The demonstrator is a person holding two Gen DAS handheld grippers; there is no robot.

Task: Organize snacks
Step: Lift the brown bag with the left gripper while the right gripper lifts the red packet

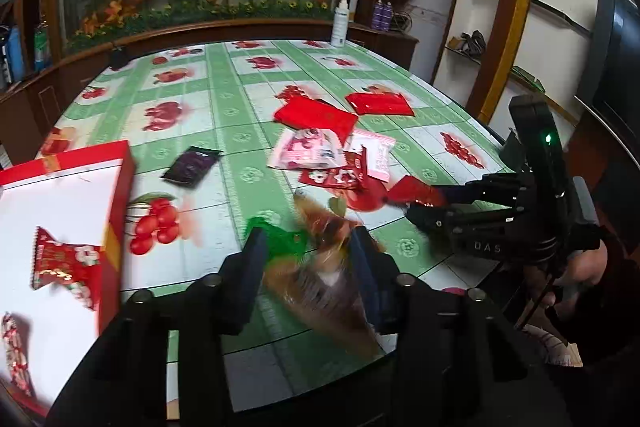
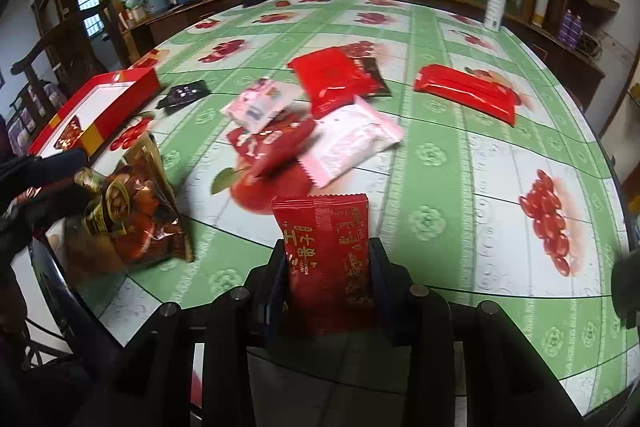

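Observation:
My left gripper (image 1: 308, 247) is shut on a brown snack bag (image 1: 332, 267), blurred by motion, held just above the table's near edge; the bag also shows in the right wrist view (image 2: 136, 215). My right gripper (image 2: 328, 255) is shut on a red snack packet (image 2: 326, 247) with gold lettering, held upright; it shows in the left wrist view (image 1: 416, 191) too. A red box (image 1: 60, 211) with a white inside lies at the left and holds red snack packets (image 1: 64, 263). Loose snacks lie mid-table: pink packets (image 2: 352, 139), red packets (image 2: 336, 79), a dark packet (image 2: 184, 95).
The table carries a green and white fruit-print cloth (image 2: 440, 163). A white spray bottle (image 2: 495, 1) stands at the far edge. A flat red pack (image 2: 468, 91) lies at the right. Dark wooden cabinets and a chair (image 2: 52, 55) surround the table.

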